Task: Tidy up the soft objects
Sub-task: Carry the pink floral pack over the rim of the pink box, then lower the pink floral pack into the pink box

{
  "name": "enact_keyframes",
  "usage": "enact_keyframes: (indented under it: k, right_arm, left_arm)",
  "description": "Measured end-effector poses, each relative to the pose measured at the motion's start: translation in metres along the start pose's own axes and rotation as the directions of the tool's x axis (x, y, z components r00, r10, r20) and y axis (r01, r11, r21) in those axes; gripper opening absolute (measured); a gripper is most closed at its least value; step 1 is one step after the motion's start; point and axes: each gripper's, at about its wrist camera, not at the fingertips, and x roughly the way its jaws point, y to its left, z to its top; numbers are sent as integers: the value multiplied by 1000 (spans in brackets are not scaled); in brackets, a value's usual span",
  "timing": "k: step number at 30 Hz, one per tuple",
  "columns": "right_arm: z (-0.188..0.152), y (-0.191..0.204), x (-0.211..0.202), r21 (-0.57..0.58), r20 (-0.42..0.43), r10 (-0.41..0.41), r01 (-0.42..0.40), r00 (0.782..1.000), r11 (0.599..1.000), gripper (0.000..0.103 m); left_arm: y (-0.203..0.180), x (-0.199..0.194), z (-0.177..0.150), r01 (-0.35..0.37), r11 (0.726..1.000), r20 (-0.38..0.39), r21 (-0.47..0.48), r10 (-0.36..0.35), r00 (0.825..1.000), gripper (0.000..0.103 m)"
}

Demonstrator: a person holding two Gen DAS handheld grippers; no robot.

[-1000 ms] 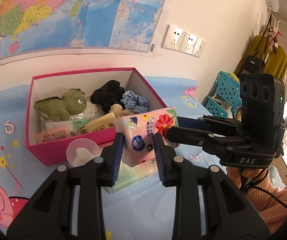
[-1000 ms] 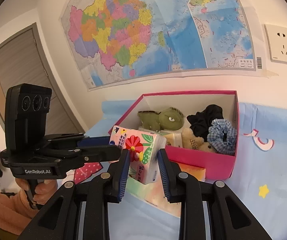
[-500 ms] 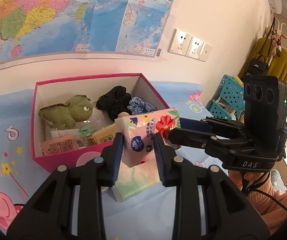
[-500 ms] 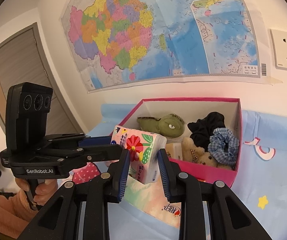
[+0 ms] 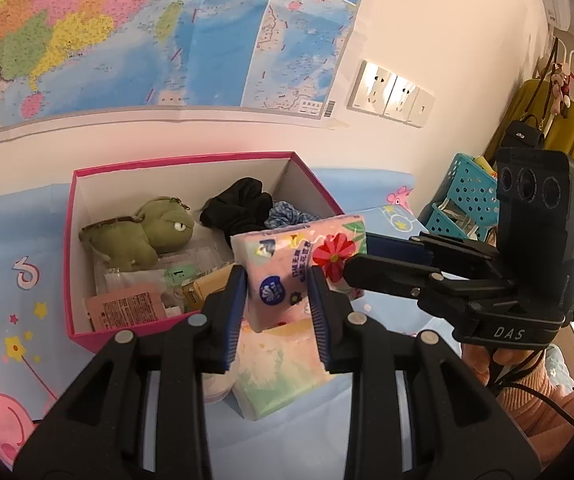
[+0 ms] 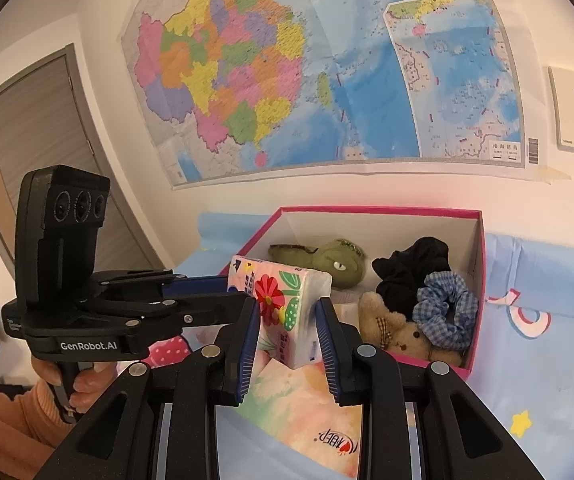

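Note:
A pink tissue pack with a red flower (image 5: pixel 287 268) hangs in the air between both grippers, just in front of the pink box (image 5: pixel 69 248). My left gripper (image 5: pixel 277 300) is shut on one end of it. My right gripper (image 6: pixel 287 326) is shut on the other end (image 6: pixel 283 312). The box (image 6: pixel 483 280) holds a green plush dinosaur (image 5: pixel 139 236), a black scrunchie (image 5: pixel 239 208), a blue checked scrunchie (image 6: pixel 445 312), a small teddy bear (image 6: pixel 395 330) and some packets (image 5: pixel 127 308).
A larger pastel tissue pack (image 5: pixel 283 376) lies on the blue cartoon cloth (image 5: pixel 3 280) under the held pack, also in the right wrist view (image 6: pixel 307 408). A pink round object (image 5: pixel 217 388) sits beside it. Turquoise baskets (image 5: pixel 467 196) stand at the right. A map covers the wall.
Both grippers have lifted the flowered tissue pack higher and slightly towards the box. The grip on it has not changed.

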Motion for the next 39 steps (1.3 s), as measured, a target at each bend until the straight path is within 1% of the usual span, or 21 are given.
enact_keyframes:
  k: [7,15,26,39]
  right_arm:
    - [1,0,1,-1,1,-3,3,1000,1000,29]
    - [12,-6,11,-1,0,-5,5,1000,1000,29]
    - [19,-9,23,1,-5,-11,11,1000,1000,29]
    - [20,-11,28,7,-8,-9,9,1000,1000,29]
  left_arm:
    - [2,3,5,-9,1000,-2,3,9,1000,32]
    - [6,6,11,-27,1000,-3,3,27,1000,32]
    - [12,15,18,-43,999,-12,-3,43,999,32]
    - [16,19,21,-51,999,-18,-4,51,999,32]
